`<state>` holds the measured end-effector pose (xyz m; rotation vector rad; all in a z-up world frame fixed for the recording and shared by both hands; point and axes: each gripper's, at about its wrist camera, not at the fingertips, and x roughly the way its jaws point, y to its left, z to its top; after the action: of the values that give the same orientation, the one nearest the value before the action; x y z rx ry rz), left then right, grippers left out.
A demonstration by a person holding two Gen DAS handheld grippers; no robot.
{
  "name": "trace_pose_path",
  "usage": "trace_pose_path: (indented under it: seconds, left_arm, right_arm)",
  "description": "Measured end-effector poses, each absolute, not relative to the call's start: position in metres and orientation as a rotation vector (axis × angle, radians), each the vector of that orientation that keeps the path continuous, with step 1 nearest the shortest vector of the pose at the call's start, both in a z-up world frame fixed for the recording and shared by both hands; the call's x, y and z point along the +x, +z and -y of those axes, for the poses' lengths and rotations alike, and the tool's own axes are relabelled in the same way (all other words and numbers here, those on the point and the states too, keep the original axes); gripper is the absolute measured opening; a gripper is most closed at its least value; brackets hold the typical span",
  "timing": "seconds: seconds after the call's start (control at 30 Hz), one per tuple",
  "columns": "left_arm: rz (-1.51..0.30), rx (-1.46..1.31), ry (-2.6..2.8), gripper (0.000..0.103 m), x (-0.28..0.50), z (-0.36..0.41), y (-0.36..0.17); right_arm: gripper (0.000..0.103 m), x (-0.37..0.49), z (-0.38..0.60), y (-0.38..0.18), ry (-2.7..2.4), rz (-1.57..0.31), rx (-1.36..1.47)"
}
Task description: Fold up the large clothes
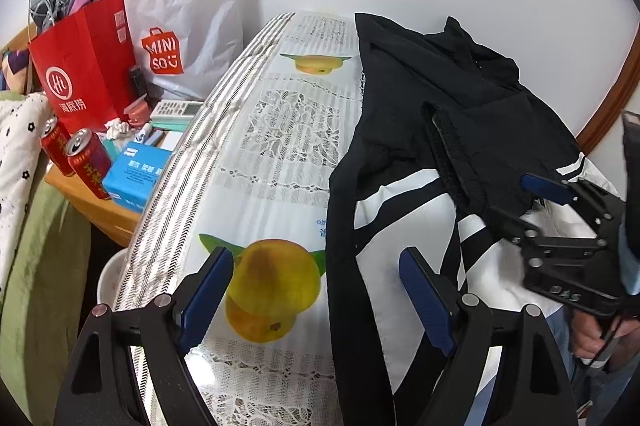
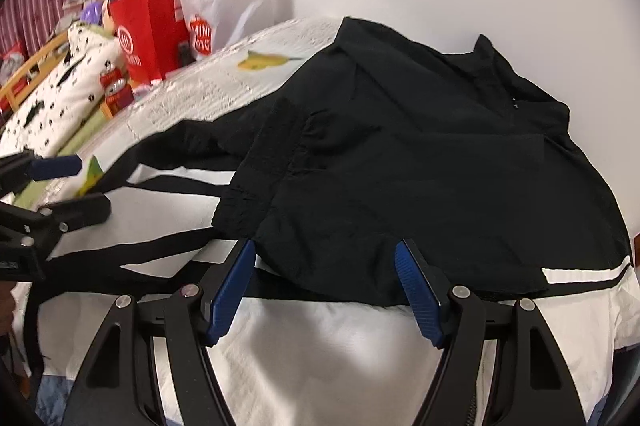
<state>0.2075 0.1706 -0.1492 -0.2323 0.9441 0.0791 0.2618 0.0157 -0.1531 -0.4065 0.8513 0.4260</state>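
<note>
A black and white jacket (image 1: 432, 130) lies spread on the table (image 1: 280, 154), which has a fruit-print lace cloth. A black sleeve with a ribbed cuff (image 1: 452, 162) is folded over its middle. My left gripper (image 1: 316, 290) is open and empty, hovering over the jacket's left edge and the printed fruit. My right gripper (image 2: 326, 286) is open and empty, just above the hem of the folded black part (image 2: 400, 186), with white fabric (image 2: 320, 346) beneath. The right gripper also shows in the left wrist view (image 1: 524, 202), and the left gripper in the right wrist view (image 2: 68, 186).
A wooden side table at the left holds a red paper bag (image 1: 84, 66), a white Miniso bag (image 1: 188, 26), two red cans (image 1: 80, 158), a blue tissue pack (image 1: 136, 178) and a remote (image 1: 176, 108). A bed with a green sheet (image 1: 40, 246) is at far left. A white wall is behind.
</note>
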Motion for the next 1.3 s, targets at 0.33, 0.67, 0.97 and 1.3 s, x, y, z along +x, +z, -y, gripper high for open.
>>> trace_pose_path:
  seconds: [0.33, 0.67, 0.97, 1.3]
  left_arm:
    - [-0.968, -0.229, 0.037, 0.084, 0.216, -0.156, -0.159]
    - [-0.971, -0.187, 0.069, 0.084, 0.214, -0.149, -0.156]
    - [-0.930, -0.138, 0.065, 0.084, 0.218, -0.131, -0.134]
    - [-0.909, -0.132, 0.059, 0.084, 0.236, -0.108, -0.120]
  right_arm:
    - [0.008, 0.273, -0.026, -0.167, 0.505, -0.905, -0.379]
    - [0.000, 0.264, 0.024, -0.096, 0.465, -0.730, -0.226]
    - [0.000, 0.252, 0.152, -0.027, 0.255, -0.562, -0.032]
    - [0.003, 0.260, 0.293, -0.036, -0.018, -0.583, 0.090]
